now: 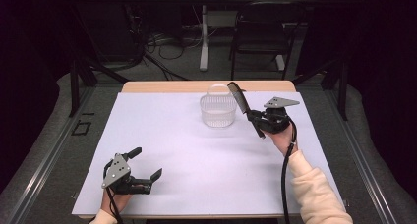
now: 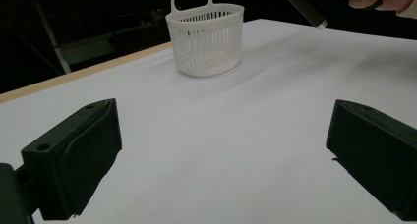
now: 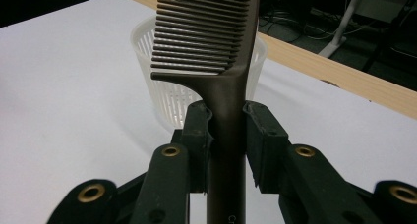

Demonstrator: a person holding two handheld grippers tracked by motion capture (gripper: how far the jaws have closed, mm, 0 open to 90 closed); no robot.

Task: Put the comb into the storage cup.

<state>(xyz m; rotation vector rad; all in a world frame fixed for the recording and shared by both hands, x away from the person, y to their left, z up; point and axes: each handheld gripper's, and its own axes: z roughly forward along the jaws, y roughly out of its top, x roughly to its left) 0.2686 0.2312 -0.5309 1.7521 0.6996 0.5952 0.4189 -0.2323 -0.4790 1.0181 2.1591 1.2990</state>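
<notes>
While the right gripper (image 3: 225,135) pinches the dark comb (image 3: 216,52) by its handle just right of the white basket (image 1: 218,110), tip the toothed end over the rim before letting go. The left gripper (image 1: 142,162) rests near-left, jaws spread and empty.

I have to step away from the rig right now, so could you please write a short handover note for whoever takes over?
Right gripper: shut on the handle of the dark comb, held in the air with the toothed end up, beside and just above the white slotted basket.
Left gripper: open, holding nothing, low over the near left part of the white table.
Basket: upright near the far middle of the table; nothing can be seen inside it.
Done: comb picked up and brought to the basket.
Left: probably lower the comb into the basket and release it.
</notes>
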